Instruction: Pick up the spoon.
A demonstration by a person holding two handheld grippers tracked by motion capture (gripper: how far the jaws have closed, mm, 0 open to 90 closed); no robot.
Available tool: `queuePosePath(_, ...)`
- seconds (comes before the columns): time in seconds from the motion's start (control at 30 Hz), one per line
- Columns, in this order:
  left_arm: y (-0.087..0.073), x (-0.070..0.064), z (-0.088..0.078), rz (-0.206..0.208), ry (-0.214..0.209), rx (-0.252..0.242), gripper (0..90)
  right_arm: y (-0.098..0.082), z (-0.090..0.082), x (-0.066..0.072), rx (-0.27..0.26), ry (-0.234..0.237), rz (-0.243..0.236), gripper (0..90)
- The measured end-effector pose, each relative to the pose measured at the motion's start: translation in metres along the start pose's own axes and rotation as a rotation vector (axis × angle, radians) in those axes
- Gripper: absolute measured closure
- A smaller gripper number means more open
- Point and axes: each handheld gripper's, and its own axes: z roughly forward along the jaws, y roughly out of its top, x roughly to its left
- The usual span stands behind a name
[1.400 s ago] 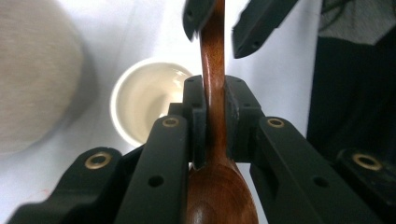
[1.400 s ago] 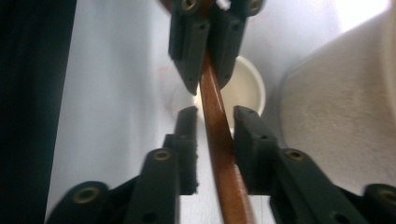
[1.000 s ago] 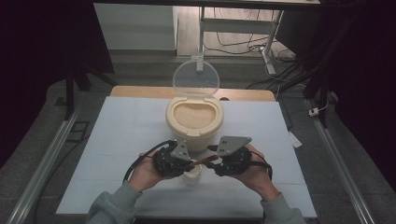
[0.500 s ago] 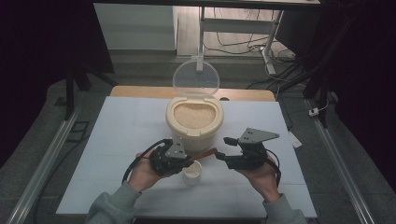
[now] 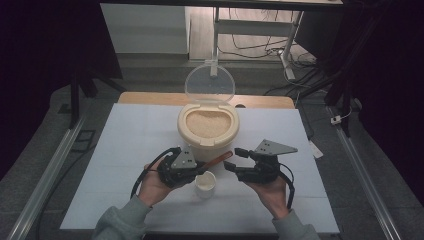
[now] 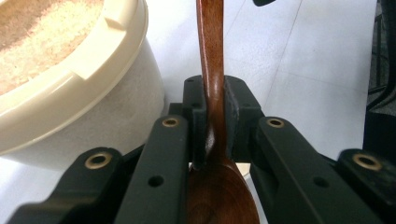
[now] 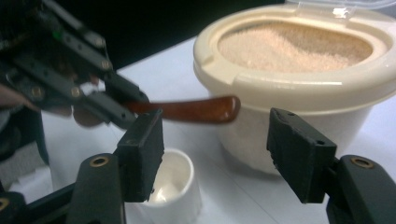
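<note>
White tabletop (image 5: 125, 150), left hand-held gripper (image 5: 192, 169) clamping wooden spoon (image 5: 219, 158), bowl end hidden behind it, right hand-held gripper (image 5: 234, 160) wide, jaws just opened, empty, small white cup (image 5: 205, 184) partly hidden.

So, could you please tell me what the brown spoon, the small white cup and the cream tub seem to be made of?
The brown spoon looks like varnished wood: reddish grain with a glossy highlight. The small white cup seems glazed ceramic or smooth plastic; its sheen leaves that open. The cream tub looks like matte plastic, with moulded rim tabs and a clear hinged lid.
</note>
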Motion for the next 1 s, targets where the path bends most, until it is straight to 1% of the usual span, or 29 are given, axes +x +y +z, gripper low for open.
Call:
queuePosePath(0.07, 0.000, -0.001, 0.000, 0.001, 0.002, -0.005, 79.7, -0.001, 0.002, 0.000, -0.019, 0.019, 0.031, 37.8)
queuePosePath(0.2, 0.000, -0.001, 0.001, -0.001, 0.000, -0.012, 79.7, -0.003, 0.005, 0.001, -0.016, 0.016, 0.028, 38.2)
queuePosePath(0.33, 0.000, -0.003, 0.002, 0.000, -0.001, -0.023, 79.6, -0.005, 0.010, 0.002, -0.032, 0.048, 0.064, 41.2)
queuePosePath(0.43, 0.002, -0.006, 0.003, 0.014, -0.008, -0.027, 79.7, -0.006, 0.013, 0.004, -0.041, 0.072, 0.065, 44.2)
queuePosePath(0.53, 0.002, -0.007, 0.003, 0.021, -0.002, -0.018, 79.7, -0.006, 0.015, 0.007, -0.047, 0.077, 0.061, 50.0)
queuePosePath(0.63, 0.002, -0.006, 0.003, 0.021, 0.004, -0.015, 79.7, -0.005, 0.013, 0.007, -0.066, 0.106, 0.080, 57.7)
queuePosePath(0.67, 0.001, -0.005, 0.003, 0.019, -0.002, -0.018, 79.7, -0.005, 0.012, 0.007, -0.074, 0.116, 0.085, 59.2)
queuePosePath(0.73, 0.001, -0.006, 0.003, 0.024, -0.001, -0.016, 79.7, -0.004, 0.012, 0.007, -0.083, 0.122, 0.089, 60.9)
queuePosePath(0.8, 0.002, -0.006, 0.004, 0.031, -0.005, -0.010, 79.8, -0.004, 0.010, 0.007, -0.115, 0.136, 0.100, 65.8)
queuePosePath(0.83, 0.002, -0.006, 0.004, 0.031, -0.005, -0.010, 79.8, -0.004, 0.010, 0.007, -0.115, 0.136, 0.100, 65.8)
queuePosePath(0.87, 0.002, -0.007, 0.005, 0.033, -0.003, -0.007, 79.8, -0.004, 0.009, 0.007, -0.136, 0.153, 0.109, 70.0)
queuePosePath(1.0, 0.002, -0.008, 0.004, 0.039, -0.004, -0.011, 79.7, -0.003, 0.008, 0.009, -0.169, 0.183, 0.103, 76.0)
